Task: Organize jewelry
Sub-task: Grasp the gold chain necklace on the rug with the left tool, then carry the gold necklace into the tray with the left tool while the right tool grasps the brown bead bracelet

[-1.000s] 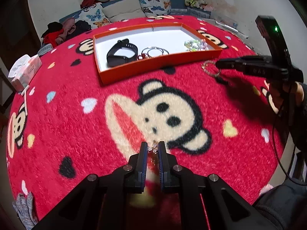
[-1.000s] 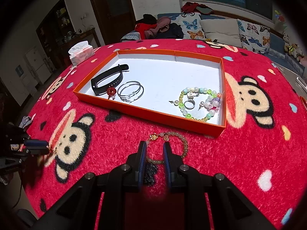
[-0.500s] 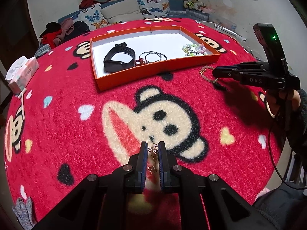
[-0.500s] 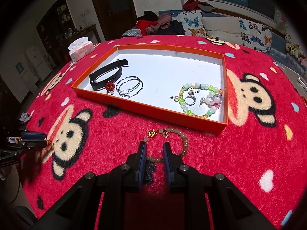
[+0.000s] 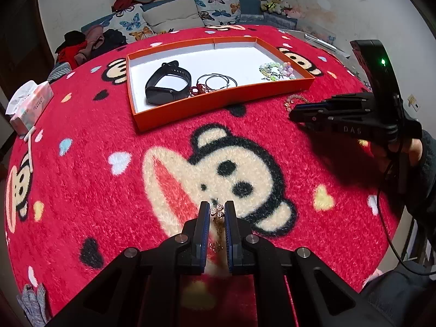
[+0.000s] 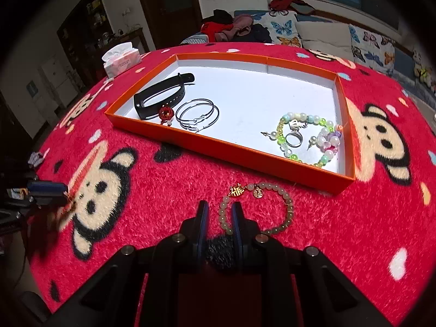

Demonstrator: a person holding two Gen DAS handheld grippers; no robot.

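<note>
Right now the left gripper (image 5: 217, 215) has its jaws clamped on a gold chain (image 5: 217, 214) with a small flower charm showing between the tips; the rest of the chain hangs down between the fingers, above the red rug (image 5: 136, 190). The right gripper (image 6: 219, 212) has its jaws nearly together, one finger inside the loop of a pale bead bracelet (image 6: 256, 207) and one outside, so the beads seem pinched between them, though the bracelet lies mostly on the rug. That bracelet sits just in front of the orange tray (image 6: 245, 158), near its front wall.

Risks, as I judge them: the thin chain could slip from the left jaws on the way to the tray, since only a small part is held. The dangling length could also snag in the rug's pile. On the right, the grip is on a single strand of beads; a quick lift could let the bracelet swing or slide out, and a low carry could catch it on the tray wall.

Inside the tray I count one black wristband (image 6: 160, 95), one red charm (image 6: 165, 113), two hoop earrings (image 6: 197, 114), one green bead bracelet (image 6: 305, 139), one ring (image 6: 293, 139) and what look like two pearl studs, with some pastel beads beside them that I cannot separate. Outside the tray: one chain, one pale bracelet. A tissue pack (image 6: 121, 58) stands well apart at the rug's far edge.
</note>
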